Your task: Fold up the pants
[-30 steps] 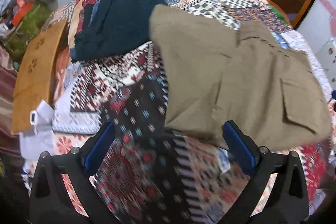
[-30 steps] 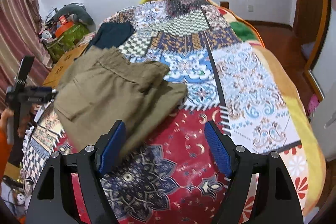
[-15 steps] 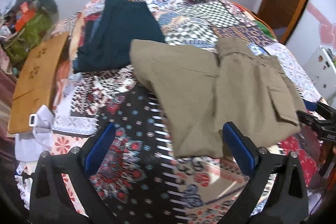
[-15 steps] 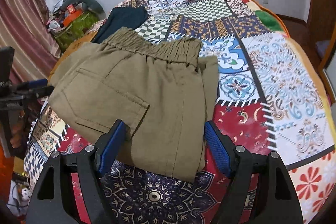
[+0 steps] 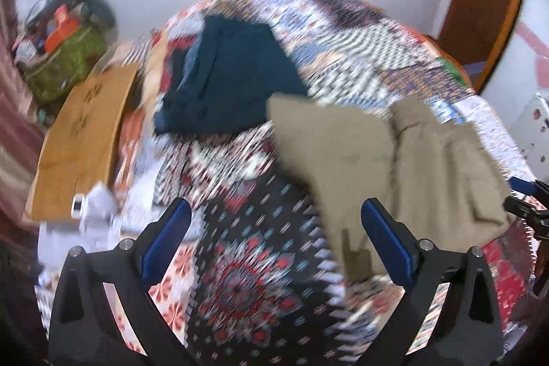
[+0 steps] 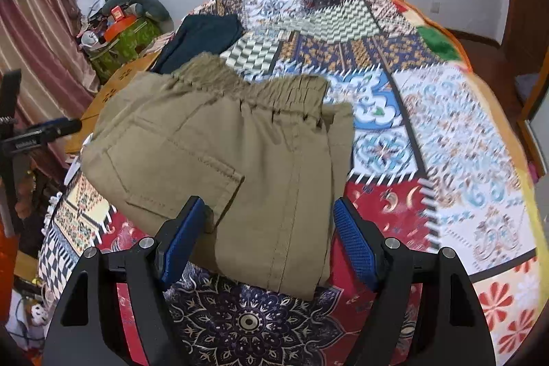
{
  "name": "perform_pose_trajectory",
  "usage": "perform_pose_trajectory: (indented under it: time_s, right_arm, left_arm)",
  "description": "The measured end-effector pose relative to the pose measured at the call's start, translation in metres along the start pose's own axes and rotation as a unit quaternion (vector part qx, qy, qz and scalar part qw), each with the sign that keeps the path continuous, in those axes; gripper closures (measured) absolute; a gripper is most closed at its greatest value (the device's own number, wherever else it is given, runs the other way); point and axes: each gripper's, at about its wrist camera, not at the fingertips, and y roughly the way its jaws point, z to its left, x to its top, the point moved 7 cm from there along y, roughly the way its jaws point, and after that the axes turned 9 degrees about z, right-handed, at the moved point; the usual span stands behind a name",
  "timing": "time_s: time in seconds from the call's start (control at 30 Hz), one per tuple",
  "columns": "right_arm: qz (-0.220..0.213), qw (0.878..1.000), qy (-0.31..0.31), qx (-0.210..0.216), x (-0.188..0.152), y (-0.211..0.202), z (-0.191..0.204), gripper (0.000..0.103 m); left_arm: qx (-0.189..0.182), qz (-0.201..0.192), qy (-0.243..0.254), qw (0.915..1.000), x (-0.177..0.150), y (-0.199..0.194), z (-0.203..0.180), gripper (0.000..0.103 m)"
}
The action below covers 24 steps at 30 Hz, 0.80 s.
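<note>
At the far left of the bed (image 6: 480, 126) a dark folded garment (image 6: 206, 36) lies on the quilt, touching the far edge of the khaki pants (image 6: 223, 160), which sit folded in a compact stack at the near left, waistband away. The left gripper (image 5: 274, 242) hangs open over bare quilt just left of the pants, holding nothing. The right gripper (image 6: 267, 239) is also open and empty, its jaws straddling the near edge of the stack. The likely risk: closing here could pinch only the top layer, so lifting would peel the fold apart; a sideways nudge could also skew the stack against the dark garment.
</note>
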Motion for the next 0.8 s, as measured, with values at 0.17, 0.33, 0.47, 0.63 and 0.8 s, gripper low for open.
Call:
perform_pose_trajectory:
  time_s: [0.17, 0.33, 0.47, 0.63, 0.8]
  right_arm:
    - [-0.035, 0.999, 0.000, 0.009, 0.024, -0.018, 0.003, 0.029]
    - [-0.047, 0.998, -0.010, 0.041, 0.053, -0.010, 0.019, 0.029]
    - [-0.022, 0.998, -0.024, 0.062, 0.063, 0.017, 0.032, 0.042]
    - [0.019, 0.997, -0.024, 0.076, 0.054, 0.054, 0.035, 0.044]
    - [0.022, 0.996, -0.018, 0.083, 0.043, 0.046, 0.020, 0.045]
  left_arm:
    - [-0.057, -0.005, 0.032, 0.9979, 0.032, 0.005, -0.044, 0.002]
    - [-0.090, 0.015, 0.059, 0.9940, 0.051, 0.026, -0.078, 0.003]
    - [-0.111, 0.032, 0.090, 0.9892, 0.054, 0.041, -0.105, 0.008]
    - [-0.094, 0.091, 0.117, 0.9844, 0.033, 0.087, -0.107, 0.008]
    - [-0.145, 0.088, 0.077, 0.9825, 0.029, 0.083, -0.081, 0.009]
